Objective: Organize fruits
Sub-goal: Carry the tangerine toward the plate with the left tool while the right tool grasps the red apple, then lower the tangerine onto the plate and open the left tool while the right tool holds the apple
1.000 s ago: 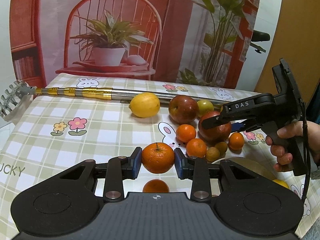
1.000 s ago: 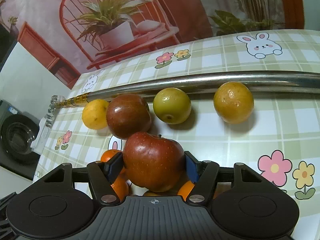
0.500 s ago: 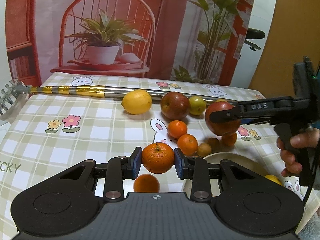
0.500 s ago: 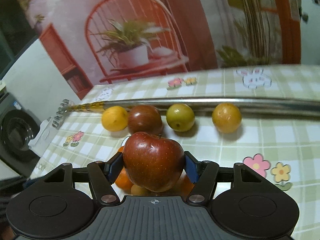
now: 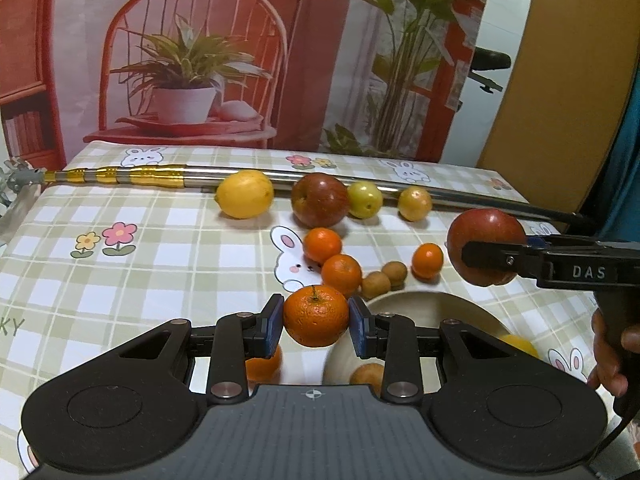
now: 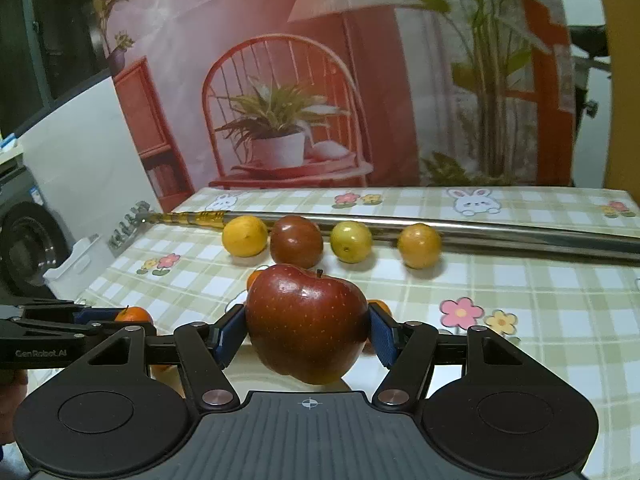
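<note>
An orange (image 5: 316, 316) sits gripped in the left claw (image 5: 316, 325), raised over the table (image 5: 160, 264) beside the rim of a bowl (image 5: 424, 304). The right claw (image 6: 307, 334) holds a red apple (image 6: 307, 326) above the table, near the right edge. Along the far edge a metal pole (image 5: 280, 178) lies, with a lemon (image 5: 245, 194), another apple (image 5: 320, 200) and two small yellow fruits touching it. Loose tangerines (image 5: 341, 274) lie mid-table.
</note>
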`<act>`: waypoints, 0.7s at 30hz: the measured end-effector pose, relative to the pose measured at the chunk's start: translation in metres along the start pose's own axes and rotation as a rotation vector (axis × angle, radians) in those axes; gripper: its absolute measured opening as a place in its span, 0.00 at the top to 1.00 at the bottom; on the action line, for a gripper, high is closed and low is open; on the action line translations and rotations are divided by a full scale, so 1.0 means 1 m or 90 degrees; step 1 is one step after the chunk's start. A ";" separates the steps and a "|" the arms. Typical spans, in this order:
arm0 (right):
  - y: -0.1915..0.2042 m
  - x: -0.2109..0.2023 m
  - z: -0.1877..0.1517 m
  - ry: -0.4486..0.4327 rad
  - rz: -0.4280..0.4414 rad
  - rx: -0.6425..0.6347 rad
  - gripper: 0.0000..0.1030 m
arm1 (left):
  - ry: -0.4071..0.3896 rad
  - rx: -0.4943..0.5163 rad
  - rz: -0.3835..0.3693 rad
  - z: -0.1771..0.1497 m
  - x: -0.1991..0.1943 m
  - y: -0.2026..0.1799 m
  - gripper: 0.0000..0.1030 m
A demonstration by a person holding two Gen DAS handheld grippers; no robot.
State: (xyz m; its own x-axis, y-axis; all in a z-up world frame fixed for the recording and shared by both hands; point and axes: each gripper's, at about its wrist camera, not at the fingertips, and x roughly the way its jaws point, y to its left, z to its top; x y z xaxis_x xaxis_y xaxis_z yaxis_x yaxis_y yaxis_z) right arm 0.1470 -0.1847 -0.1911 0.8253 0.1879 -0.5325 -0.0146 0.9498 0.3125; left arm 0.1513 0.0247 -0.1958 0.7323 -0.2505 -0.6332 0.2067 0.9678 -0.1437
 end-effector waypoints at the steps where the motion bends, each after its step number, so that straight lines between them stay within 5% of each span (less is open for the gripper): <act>1: 0.000 -0.003 -0.003 -0.004 -0.002 0.004 0.42 | 0.002 0.002 0.000 -0.002 0.000 -0.002 0.65; 21: -0.016 -0.043 -0.033 -0.049 -0.015 0.068 0.42 | 0.077 0.077 0.005 -0.027 -0.004 -0.041 0.65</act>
State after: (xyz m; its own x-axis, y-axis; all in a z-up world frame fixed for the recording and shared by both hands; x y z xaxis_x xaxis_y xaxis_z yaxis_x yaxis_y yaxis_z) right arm 0.0932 -0.1996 -0.1995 0.8652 0.1419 -0.4809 0.0628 0.9209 0.3848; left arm 0.1225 -0.0132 -0.2084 0.6521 -0.2307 -0.7222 0.2828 0.9578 -0.0506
